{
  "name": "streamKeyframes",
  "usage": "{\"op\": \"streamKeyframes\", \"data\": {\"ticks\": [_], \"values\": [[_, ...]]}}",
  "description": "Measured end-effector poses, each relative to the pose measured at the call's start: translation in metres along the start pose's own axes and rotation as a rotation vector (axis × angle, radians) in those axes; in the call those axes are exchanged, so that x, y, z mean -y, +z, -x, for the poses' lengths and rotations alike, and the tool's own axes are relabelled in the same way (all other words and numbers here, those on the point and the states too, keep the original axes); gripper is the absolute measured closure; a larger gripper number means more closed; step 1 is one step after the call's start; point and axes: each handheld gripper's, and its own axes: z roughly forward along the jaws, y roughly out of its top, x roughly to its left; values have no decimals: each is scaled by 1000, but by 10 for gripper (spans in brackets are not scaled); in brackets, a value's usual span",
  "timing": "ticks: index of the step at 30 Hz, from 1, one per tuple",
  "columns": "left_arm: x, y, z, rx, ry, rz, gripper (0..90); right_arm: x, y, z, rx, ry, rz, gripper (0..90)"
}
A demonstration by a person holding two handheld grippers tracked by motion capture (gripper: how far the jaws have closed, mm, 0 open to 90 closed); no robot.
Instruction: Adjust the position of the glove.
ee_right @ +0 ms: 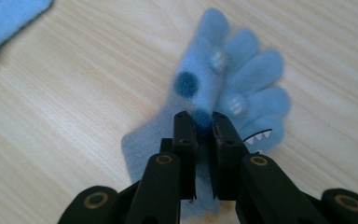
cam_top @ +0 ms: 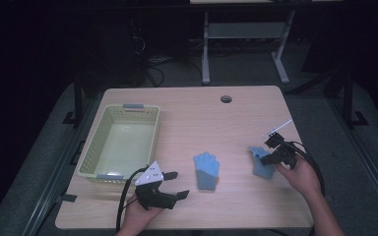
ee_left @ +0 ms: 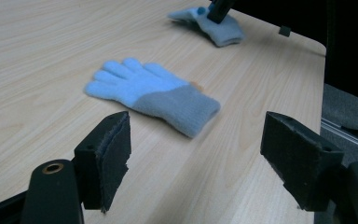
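Note:
Two light-blue knit gloves with grey cuffs lie on the wooden table. One glove point(cam_top: 206, 170) point(ee_left: 151, 94) lies flat at the middle front, fingers pointing away. My left gripper point(cam_top: 173, 185) point(ee_left: 196, 158) hovers open just left of it, nothing between its pads. The other glove point(cam_top: 261, 162) point(ee_right: 233, 98) point(ee_left: 212, 23), with dark-blue dots and a toothy face, lies at the right. My right gripper point(cam_top: 266, 158) point(ee_right: 204, 122) is shut on a pinched fold of this glove near its palm.
A pale green plastic basket point(cam_top: 96, 167) stands empty at the table's left. A round cable hole point(cam_top: 226, 99) sits near the far edge. A thin white stick point(cam_top: 278, 128) lies beyond the right glove. Bare wood point(cam_top: 216, 128) spreads across the middle.

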Motion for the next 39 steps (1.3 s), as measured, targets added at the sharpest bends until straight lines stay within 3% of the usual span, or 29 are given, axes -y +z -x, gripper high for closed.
{"op": "streamKeyframes", "data": {"ticks": [11, 16, 29, 39], "values": [[0, 0, 1, -5, 2, 8, 242, -6, -28, -14, -4, -40, 73, 827], [0, 0, 1, -6, 0, 8, 241, -15, -40, -32, -26, -78, 105, 826], [0, -2, 0, -7, 2, 13, 242, -43, -45, -79, -57, -183, 103, 823], [0, -2, 0, -8, 4, 12, 242, -55, -39, -99, -85, -224, 102, 822]]}}
